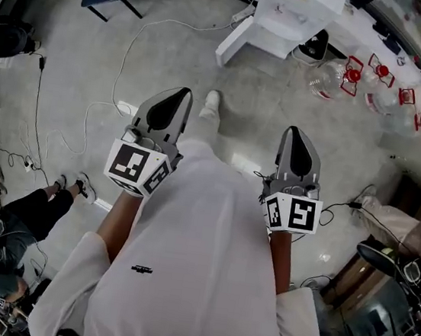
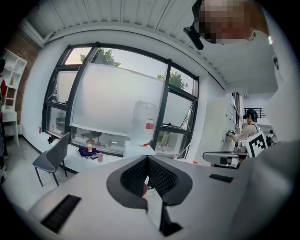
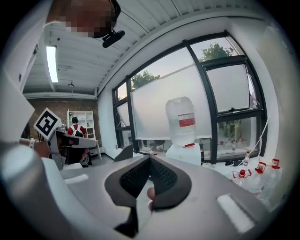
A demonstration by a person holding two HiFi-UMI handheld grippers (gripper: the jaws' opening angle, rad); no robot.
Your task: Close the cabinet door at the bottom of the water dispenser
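Both pairs of jaws are closed tip to tip and carry nothing: the left gripper [image 2: 147, 157] and the right gripper [image 3: 150, 157] each show ribbed pads [image 2: 161, 177] meeting at a point. Neither touches anything. In the head view they hang side by side over the person's white shirt [image 1: 206, 263], well apart from the dispenser [image 1: 296, 17] at 12 o'clock. A white panel [image 1: 235, 42] angling out from its foot toward 11 o'clock looks like the cabinet door, standing open.

The step in hand appears to be the approach. Closed jaws suit a push, so they need no change. The person would do well to step close and drop one gripper to door height. The jaw tips then go on the panel's outer face near its free edge, far from the hinge, and sweep it round until flush. The cable [image 1: 146, 30] on the floor at 10 o'clock and the bottles [image 1: 326, 80] at 2 o'clock are worth avoiding.

Only the head view shows the door and the floor. Both gripper views show instead the big bottle [image 3: 180, 121] upright on the dispenser, against the windows [image 2: 117, 98], while each gripper's own body hides the cabinet below. Each also catches the other gripper's marker cube [image 2: 257, 144], at 3 o'clock in the left view, 9 o'clock in the right.
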